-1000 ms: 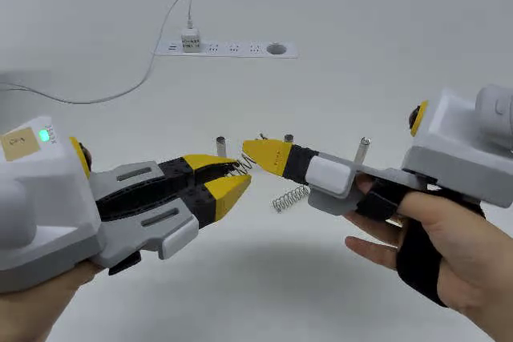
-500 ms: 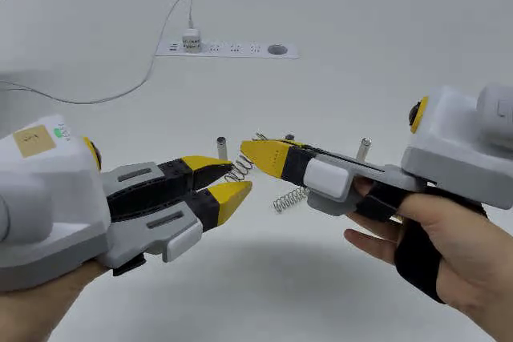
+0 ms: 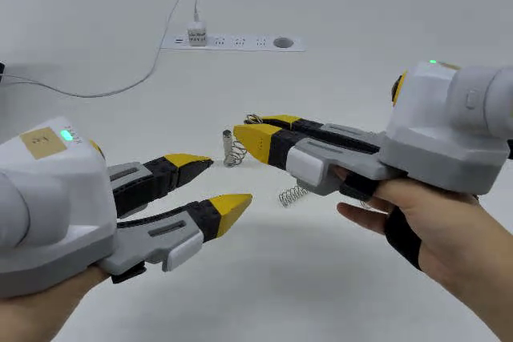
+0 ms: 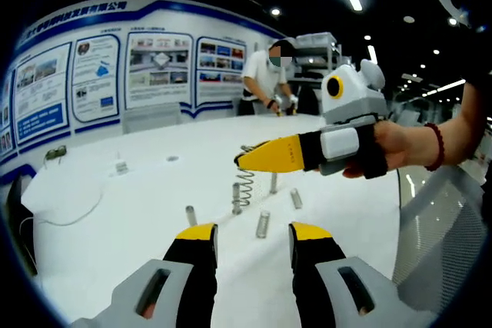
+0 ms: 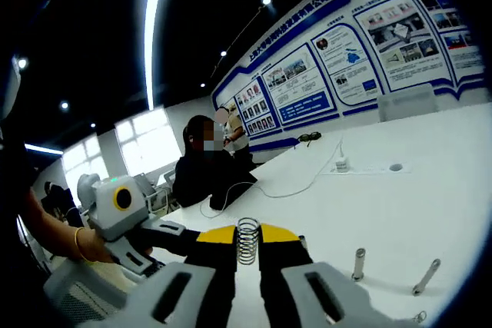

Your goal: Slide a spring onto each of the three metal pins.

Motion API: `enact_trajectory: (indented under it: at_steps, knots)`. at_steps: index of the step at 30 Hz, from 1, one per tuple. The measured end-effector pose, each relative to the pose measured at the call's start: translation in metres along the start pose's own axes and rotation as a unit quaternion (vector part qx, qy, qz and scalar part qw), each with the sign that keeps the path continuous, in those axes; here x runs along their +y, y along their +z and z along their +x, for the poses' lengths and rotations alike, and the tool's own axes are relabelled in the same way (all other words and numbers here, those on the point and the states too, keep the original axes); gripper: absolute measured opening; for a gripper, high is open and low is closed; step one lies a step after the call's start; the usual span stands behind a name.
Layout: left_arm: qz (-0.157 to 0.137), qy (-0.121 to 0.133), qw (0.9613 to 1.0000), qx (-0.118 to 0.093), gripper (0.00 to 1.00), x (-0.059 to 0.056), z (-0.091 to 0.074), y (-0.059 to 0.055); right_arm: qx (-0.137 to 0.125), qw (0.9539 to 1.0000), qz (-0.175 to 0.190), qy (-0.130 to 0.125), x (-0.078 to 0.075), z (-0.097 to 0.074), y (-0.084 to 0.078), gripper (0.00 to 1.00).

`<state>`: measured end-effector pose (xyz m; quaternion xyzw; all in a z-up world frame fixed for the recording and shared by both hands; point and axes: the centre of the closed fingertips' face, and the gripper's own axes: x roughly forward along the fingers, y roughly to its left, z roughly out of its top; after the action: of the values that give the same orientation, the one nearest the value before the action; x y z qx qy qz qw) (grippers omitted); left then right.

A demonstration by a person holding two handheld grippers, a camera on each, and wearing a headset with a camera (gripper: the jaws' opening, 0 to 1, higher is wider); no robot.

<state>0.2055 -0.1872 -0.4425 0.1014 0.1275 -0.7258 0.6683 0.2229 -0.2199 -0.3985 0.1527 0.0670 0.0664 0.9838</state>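
Note:
My right gripper [image 3: 239, 135] is shut on a thin wire spring [image 3: 236, 152], which hangs from its yellow tips. The spring's lower end is right at a short upright metal pin [image 3: 226, 142]; I cannot tell whether it is over the pin. In the right gripper view the spring's end [image 5: 247, 240] pokes up between the shut jaws [image 5: 247, 230], with two more pins [image 5: 359, 263] [image 5: 426, 276] standing to the right. My left gripper [image 3: 222, 183] is open with nothing in it, just short of the pin. In the left gripper view its jaws [image 4: 252, 228] face the hanging spring [image 4: 244, 188].
A second spring [image 3: 293, 195] lies loose on the white table [image 3: 337, 78] under the right gripper. A power strip [image 3: 232, 42] with a charger and a cable [image 3: 152, 70] sits at the back. People stand at the far end of the room in both gripper views.
My left gripper has opened wide, letting go of the spring's end, and drawn back. The right gripper has carried the spring left and down to the pin.

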Motion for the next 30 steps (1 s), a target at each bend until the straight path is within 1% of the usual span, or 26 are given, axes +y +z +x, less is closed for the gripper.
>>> enact_trajectory:
  at_steps: [1,3,6,8,10,12,15,18,20,21,22,23,28,30]
  knots:
    - [-0.002,0.001,1.0,0.003,0.38,0.001,0.0,-0.001,0.004,0.9999,-0.013,-0.002,-0.002,0.002,0.0,0.11]
    - [0.004,0.006,0.9999,0.008,0.39,0.002,0.0,-0.004,0.011,0.9994,-0.033,-0.006,-0.005,0.007,-0.001,0.11]
    - [0.0,0.008,0.9999,0.01,0.42,0.004,0.001,-0.006,0.012,0.9988,-0.047,-0.009,-0.009,0.014,0.001,0.11]
    - [-0.002,0.009,0.9999,0.013,0.44,0.004,0.001,-0.008,0.014,0.9976,-0.066,-0.014,-0.013,0.019,0.002,0.11]
    - [0.001,0.012,0.9998,0.013,0.46,0.005,0.002,-0.009,0.019,0.9969,-0.074,-0.021,-0.017,0.023,0.001,0.11]
    - [0.004,0.015,0.9998,0.014,0.47,0.006,0.002,-0.01,0.02,0.9966,-0.077,-0.02,-0.02,0.026,0.0,0.11]
    - [0.0,0.015,0.9998,0.015,0.49,0.008,0.003,-0.012,0.025,0.9949,-0.094,-0.027,-0.027,0.032,-0.001,0.11]
    - [-0.004,0.019,0.9997,0.014,0.52,0.01,0.003,-0.013,0.026,0.9942,-0.101,-0.028,-0.032,0.038,-0.002,0.11]
    - [-0.007,0.02,0.9997,0.014,0.53,0.01,0.004,-0.014,0.027,0.9921,-0.117,-0.035,-0.036,0.042,-0.003,0.11]
    - [-0.007,0.021,0.9997,0.014,0.54,0.011,0.004,-0.014,0.031,0.9907,-0.128,-0.034,-0.036,0.045,-0.006,0.11]
    - [-0.006,0.021,0.9996,0.015,0.54,0.011,0.005,-0.014,0.031,0.9904,-0.129,-0.036,-0.037,0.046,-0.007,0.11]
    - [-0.005,0.021,0.9996,0.017,0.55,0.01,0.005,-0.015,0.036,0.9888,-0.139,-0.039,-0.039,0.048,-0.01,0.11]
    - [-0.005,0.017,0.9996,0.021,0.56,0.01,0.006,-0.018,0.044,0.9861,-0.153,-0.046,-0.044,0.056,-0.017,0.11]
    - [-0.006,0.016,0.9996,0.021,0.56,0.01,0.006,-0.019,0.045,0.986,-0.153,-0.049,-0.047,0.058,-0.019,0.11]
